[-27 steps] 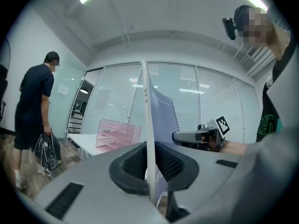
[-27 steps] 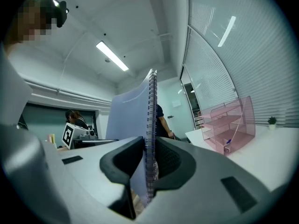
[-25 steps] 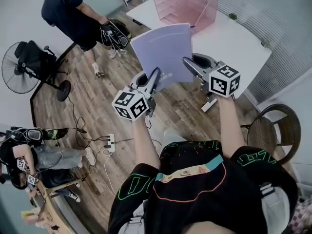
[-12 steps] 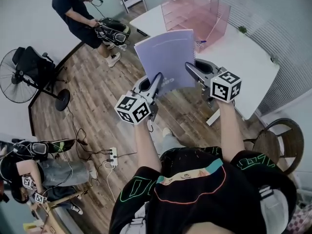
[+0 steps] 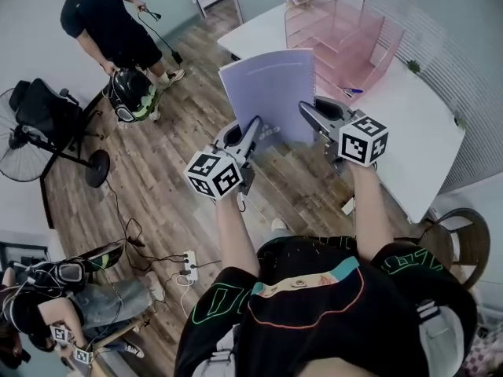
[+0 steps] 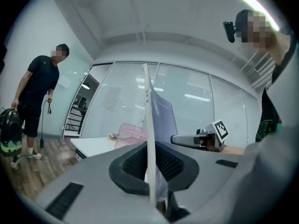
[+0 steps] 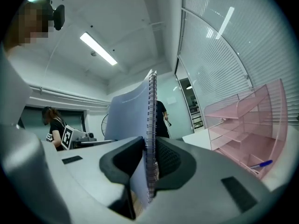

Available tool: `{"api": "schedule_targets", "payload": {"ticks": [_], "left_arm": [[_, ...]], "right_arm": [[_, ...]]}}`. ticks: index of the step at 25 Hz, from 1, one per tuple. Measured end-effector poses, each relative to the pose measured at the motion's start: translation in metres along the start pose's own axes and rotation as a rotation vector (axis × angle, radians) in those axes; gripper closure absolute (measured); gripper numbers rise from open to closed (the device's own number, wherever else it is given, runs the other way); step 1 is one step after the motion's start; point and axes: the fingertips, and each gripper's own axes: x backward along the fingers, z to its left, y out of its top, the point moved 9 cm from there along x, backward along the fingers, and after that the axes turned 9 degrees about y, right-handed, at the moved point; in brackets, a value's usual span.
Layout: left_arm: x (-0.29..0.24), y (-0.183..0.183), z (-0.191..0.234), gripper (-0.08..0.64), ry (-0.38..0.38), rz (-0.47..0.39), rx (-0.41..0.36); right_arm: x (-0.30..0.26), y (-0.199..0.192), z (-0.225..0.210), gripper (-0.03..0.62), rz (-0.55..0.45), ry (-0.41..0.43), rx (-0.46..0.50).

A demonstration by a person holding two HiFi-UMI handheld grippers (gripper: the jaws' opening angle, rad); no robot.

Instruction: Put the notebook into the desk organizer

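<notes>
A lavender spiral notebook (image 5: 271,93) is held upright in the air in front of me, over the wooden floor. My left gripper (image 5: 253,130) is shut on its lower left edge, which shows as a thin sheet (image 6: 148,139) between the pads. My right gripper (image 5: 305,113) is shut on the spiral-bound side (image 7: 150,125). Beyond the notebook, the pink tiered desk organizer (image 5: 346,34) stands on the white table (image 5: 428,136); in the right gripper view the organizer (image 7: 243,125) is to the right of the notebook.
A blue pen (image 5: 351,91) lies on the table by the organizer. A person in dark clothes (image 5: 102,22) stands at the far left with a bag. A floor fan (image 5: 31,124), a power strip with cables (image 5: 189,261) and a round chair (image 5: 464,234) are around me.
Both grippers have carried the notebook forward toward the table; the table and organizer now sit further right and nearer in the head view. The bystander has stepped away to the left.
</notes>
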Motion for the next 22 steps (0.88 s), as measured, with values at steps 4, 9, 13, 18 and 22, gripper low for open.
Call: {"api": "schedule_targets", "payload": {"ticks": [4, 9, 13, 18, 22], "left_arm": [[-0.007, 0.016, 0.041, 0.535, 0.0, -0.003, -0.002], [-0.015, 0.026, 0.08, 0.535, 0.011, -0.008, 0.009], [-0.041, 0.02, 0.097, 0.535, 0.002, 0.008, 0.027], [-0.071, 0.025, 0.113, 0.535, -0.016, 0.0, 0.035], [-0.107, 0.032, 0.132, 0.535, -0.012, 0.0, 0.032]], "right_arm": [[-0.044, 0.008, -0.011, 0.509, -0.001, 0.0, 0.0], [-0.084, 0.01, -0.024, 0.508, -0.001, 0.004, 0.001], [-0.096, 0.008, -0.053, 0.506, 0.017, -0.011, -0.013], [-0.107, 0.017, -0.08, 0.506, 0.017, -0.025, -0.005], [-0.124, 0.029, -0.115, 0.505, 0.028, -0.037, 0.026]]}}
